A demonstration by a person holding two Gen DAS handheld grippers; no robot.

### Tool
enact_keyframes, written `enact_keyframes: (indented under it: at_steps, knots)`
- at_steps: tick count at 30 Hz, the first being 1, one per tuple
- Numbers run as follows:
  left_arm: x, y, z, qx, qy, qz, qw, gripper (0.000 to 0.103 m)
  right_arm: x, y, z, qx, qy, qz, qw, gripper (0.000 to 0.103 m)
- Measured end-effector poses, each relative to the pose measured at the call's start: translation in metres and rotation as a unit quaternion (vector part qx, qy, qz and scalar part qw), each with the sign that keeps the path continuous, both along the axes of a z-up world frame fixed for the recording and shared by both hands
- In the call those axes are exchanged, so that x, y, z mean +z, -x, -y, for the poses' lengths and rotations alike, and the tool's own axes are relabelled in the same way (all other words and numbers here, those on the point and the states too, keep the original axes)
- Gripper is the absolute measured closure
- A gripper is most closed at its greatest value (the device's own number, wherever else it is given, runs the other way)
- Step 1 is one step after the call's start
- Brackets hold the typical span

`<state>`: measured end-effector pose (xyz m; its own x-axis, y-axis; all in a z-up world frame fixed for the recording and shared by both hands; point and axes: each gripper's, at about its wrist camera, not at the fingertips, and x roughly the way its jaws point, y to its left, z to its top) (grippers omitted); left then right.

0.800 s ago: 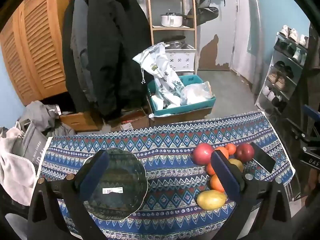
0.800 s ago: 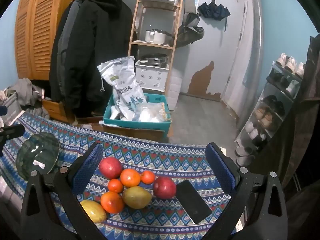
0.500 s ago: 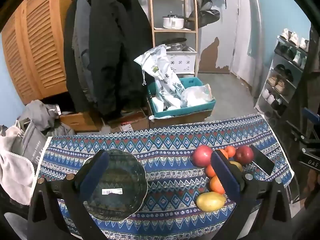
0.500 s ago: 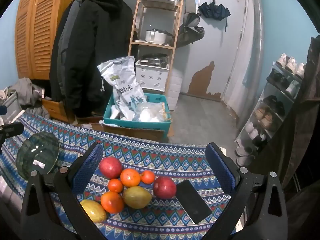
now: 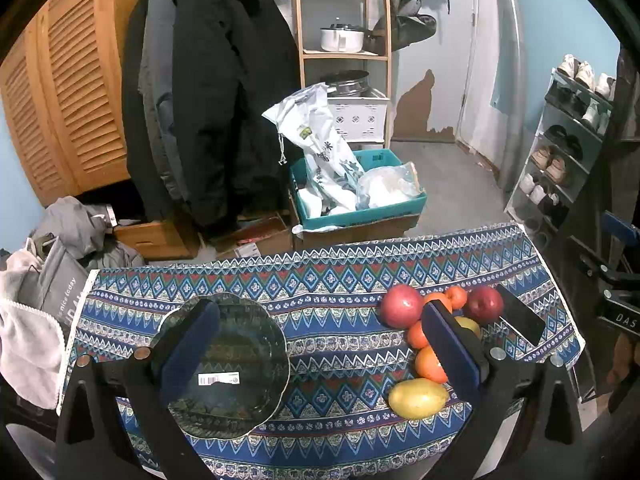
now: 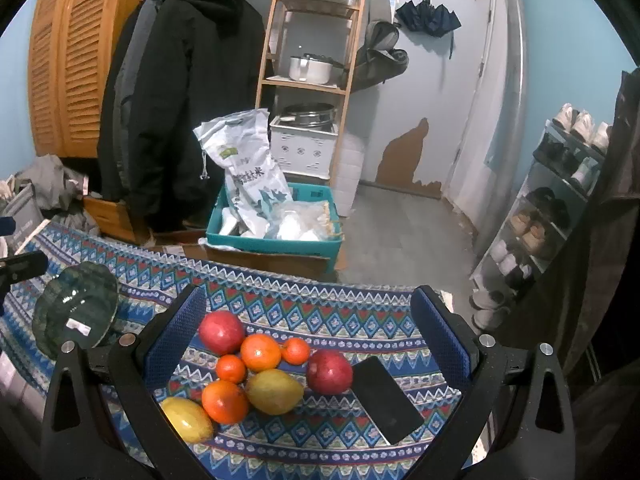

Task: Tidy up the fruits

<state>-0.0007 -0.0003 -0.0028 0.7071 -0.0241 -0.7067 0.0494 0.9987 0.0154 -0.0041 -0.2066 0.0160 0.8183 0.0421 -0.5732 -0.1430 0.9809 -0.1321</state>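
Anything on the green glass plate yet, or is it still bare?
No fruit is on the green glass plate; only a white barcode sticker shows. The open left tool has one finger covering part of the plate, so that strip is unseen.

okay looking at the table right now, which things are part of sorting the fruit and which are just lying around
Part of the job: two red apples, four oranges, two yellow mangoes, the green glass plate, with both grippers open above, left gripper, right gripper.

Just lying about: black phone beside the fruit, patterned tablecloth.
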Motion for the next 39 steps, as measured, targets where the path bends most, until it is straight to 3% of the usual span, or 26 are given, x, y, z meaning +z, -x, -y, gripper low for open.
enact_keyframes:
  at_steps: [39]
  knots:
    - [0.0008, 0.0005, -0.0017, -0.003, 0.007, 0.0, 1.0, 0.001, -0.0044, -0.0005, -0.0008, 0.001, -0.003, -0.012, 1.0, 0.003]
